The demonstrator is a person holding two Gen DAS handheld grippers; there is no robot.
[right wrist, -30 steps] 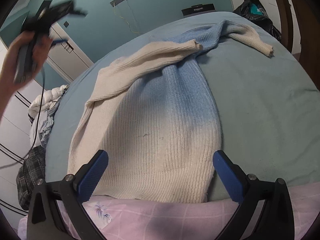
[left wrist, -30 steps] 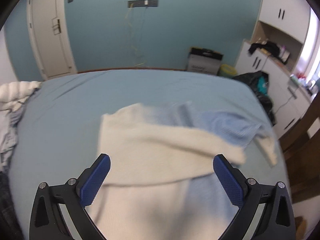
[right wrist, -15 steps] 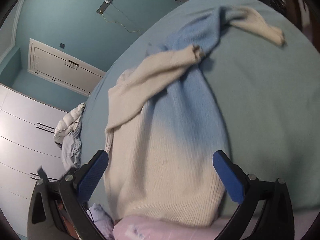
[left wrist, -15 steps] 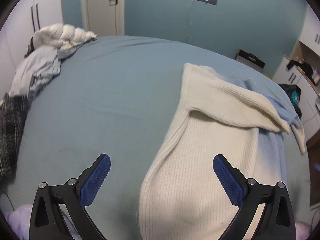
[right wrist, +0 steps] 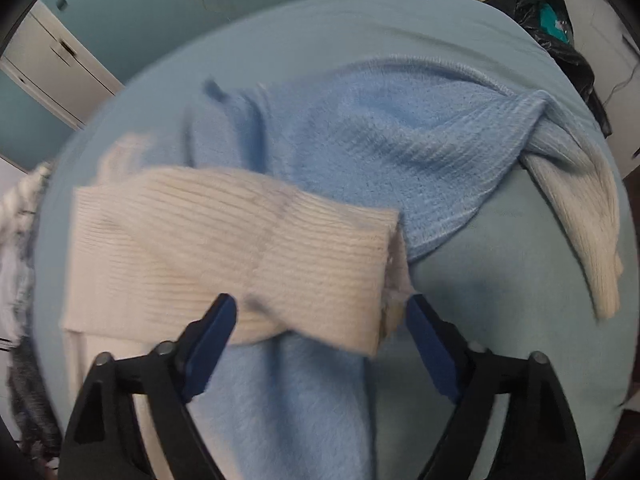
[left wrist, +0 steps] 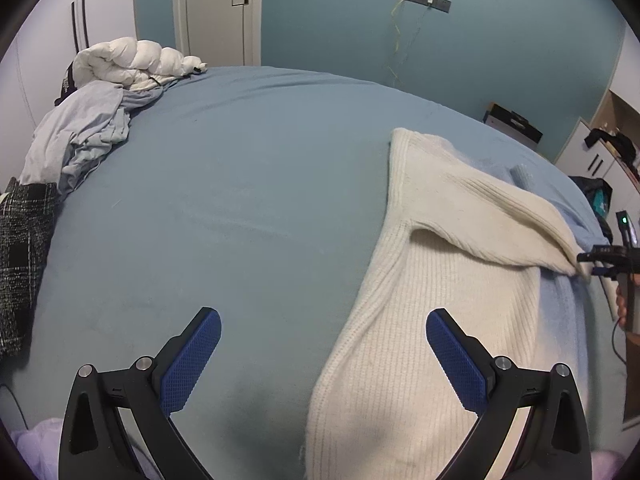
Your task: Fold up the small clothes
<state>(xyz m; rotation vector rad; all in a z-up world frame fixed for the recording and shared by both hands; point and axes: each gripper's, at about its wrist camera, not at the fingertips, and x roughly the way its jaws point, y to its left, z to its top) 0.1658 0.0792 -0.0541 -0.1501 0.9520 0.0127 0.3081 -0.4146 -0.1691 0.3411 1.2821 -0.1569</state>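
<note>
A cream and light-blue knit sweater (left wrist: 432, 280) lies flat on the blue bed sheet (left wrist: 240, 200). Its cream sleeve (right wrist: 240, 248) is folded across the blue body (right wrist: 380, 140). My left gripper (left wrist: 320, 360) is open and empty, low over the sweater's left side edge near the hem. My right gripper (right wrist: 320, 336) is open, with the cuff end of the folded sleeve lying between its fingers. It also shows in the left wrist view (left wrist: 592, 260) at the sleeve's cuff. The other sleeve (right wrist: 580, 240) trails off to the right.
A heap of bedding and clothes (left wrist: 100, 112) lies at the bed's far left corner, with a dark checked cloth (left wrist: 20, 260) at the left edge. A black bag (right wrist: 560, 24) and cabinets stand beyond the bed's right side. A door (left wrist: 216, 8) is in the far wall.
My right gripper has moved forward and down to the folded sleeve's cuff, which now lies between its fingers. My left gripper has swung left and down toward the sweater's left edge.
</note>
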